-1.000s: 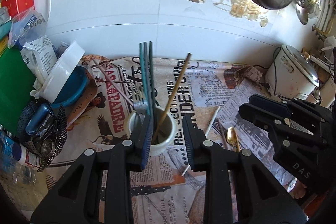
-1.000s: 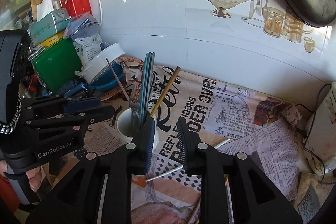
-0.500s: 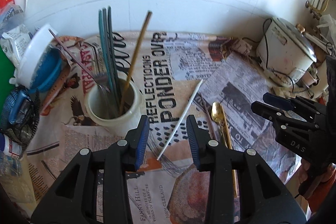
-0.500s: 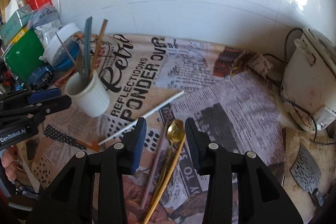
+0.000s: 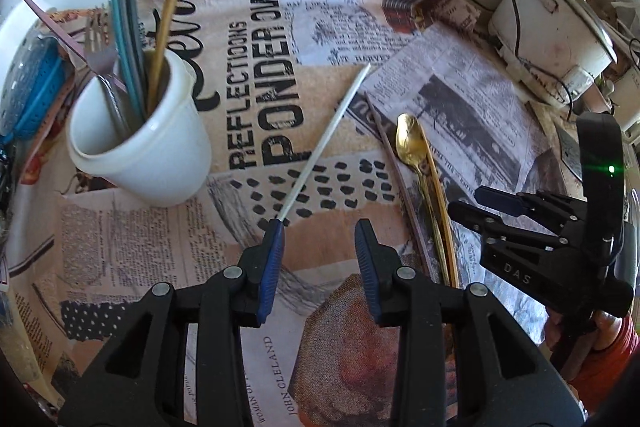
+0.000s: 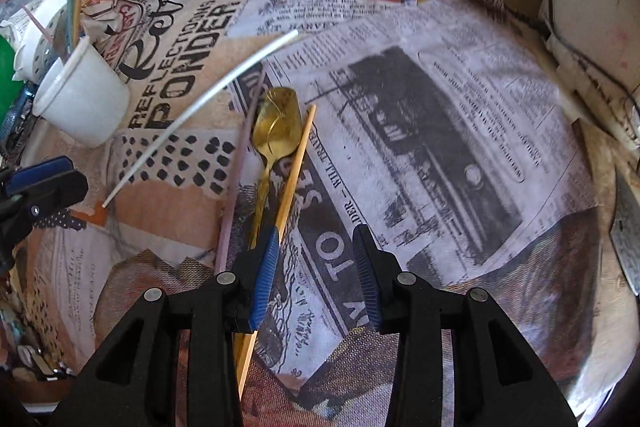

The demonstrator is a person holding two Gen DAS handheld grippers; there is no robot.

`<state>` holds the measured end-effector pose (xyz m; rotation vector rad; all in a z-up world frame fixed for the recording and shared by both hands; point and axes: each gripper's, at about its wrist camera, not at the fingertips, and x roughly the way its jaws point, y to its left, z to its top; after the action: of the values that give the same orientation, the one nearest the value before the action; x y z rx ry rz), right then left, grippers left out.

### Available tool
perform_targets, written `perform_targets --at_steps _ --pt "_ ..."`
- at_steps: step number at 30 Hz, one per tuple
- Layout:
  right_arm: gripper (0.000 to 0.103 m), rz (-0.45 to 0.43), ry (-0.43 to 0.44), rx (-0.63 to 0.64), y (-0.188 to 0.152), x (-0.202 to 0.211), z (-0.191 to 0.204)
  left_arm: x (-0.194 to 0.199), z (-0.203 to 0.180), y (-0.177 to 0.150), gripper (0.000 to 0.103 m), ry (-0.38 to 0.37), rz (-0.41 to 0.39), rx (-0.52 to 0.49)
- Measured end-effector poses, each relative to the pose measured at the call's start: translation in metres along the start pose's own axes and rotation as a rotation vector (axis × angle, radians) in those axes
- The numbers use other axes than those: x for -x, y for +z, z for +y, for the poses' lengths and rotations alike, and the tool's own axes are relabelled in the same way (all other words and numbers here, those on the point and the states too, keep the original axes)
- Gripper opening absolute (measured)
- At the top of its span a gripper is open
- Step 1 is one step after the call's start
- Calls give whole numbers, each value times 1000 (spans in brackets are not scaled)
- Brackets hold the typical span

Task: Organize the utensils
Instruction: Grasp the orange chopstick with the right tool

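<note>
Bare newsprint-covered table (image 6: 460, 147) lies open right of the gold spoon (image 6: 276, 131), up to the white appliance (image 6: 592, 7) at the far right edge. To the left, the white cup (image 5: 148, 151) bristling with tall utensils blocks low passage. The white stick (image 5: 324, 143), thin purple stick (image 6: 236, 183) and wooden chopstick (image 6: 292, 171) crowd the middle.

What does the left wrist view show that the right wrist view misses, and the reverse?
Only the left wrist view shows the left gripper, open, and the fork in the cup. Only the right wrist view shows the right gripper, open, and the wooden chopstick full length. Both show the white cup, white stick, gold spoon and purple chopstick.
</note>
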<state>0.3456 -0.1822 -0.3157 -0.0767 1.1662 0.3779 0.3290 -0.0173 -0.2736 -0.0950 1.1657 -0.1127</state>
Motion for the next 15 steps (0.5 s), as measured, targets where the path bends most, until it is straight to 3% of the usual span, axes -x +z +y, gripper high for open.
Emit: perform_targets --at_steps 9,12,15 --pt "35 0 13 -14 4 -6 3 -9 0 -3 35 -5 34 -23" --pt "32 1 -43 49 5 -8 11 -9 0 -1 35 -9 32 -25" --pt "21 -15 -72 118 2 -7 22 -10 0 0 35 -13 28 -25"
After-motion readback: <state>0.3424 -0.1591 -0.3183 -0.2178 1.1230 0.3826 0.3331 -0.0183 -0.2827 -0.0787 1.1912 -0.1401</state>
